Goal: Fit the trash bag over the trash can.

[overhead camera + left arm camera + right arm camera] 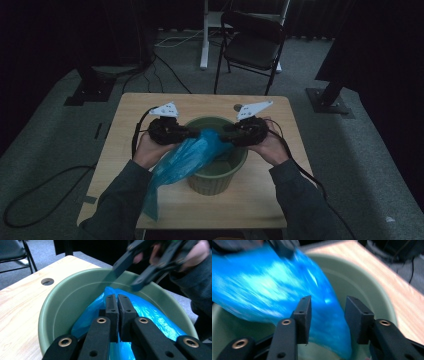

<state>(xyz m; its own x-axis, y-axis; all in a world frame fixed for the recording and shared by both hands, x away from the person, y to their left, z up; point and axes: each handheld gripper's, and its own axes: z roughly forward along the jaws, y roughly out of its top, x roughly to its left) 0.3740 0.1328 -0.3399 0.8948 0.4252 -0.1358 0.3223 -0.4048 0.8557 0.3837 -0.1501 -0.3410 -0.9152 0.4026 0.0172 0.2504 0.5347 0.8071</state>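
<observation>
Over the bin (218, 172) on the worktop (127, 107), left tongs (117, 301) pinched the blue bag (187, 160); right tongs (327, 308) stood wide astride it, likely to spread its mouth for lining.

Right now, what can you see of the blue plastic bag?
The blue plastic bag is thin, glossy, crinkled film, translucent in places. It is bunched rather than spread open. One end lies over and inside the green bin on the table; the rest drapes over the bin's near rim and hangs down past the table edge, by the person's left sleeve. The left gripper is shut on the film. The right gripper stands open astride a fold, its pads not pressing it.
</observation>
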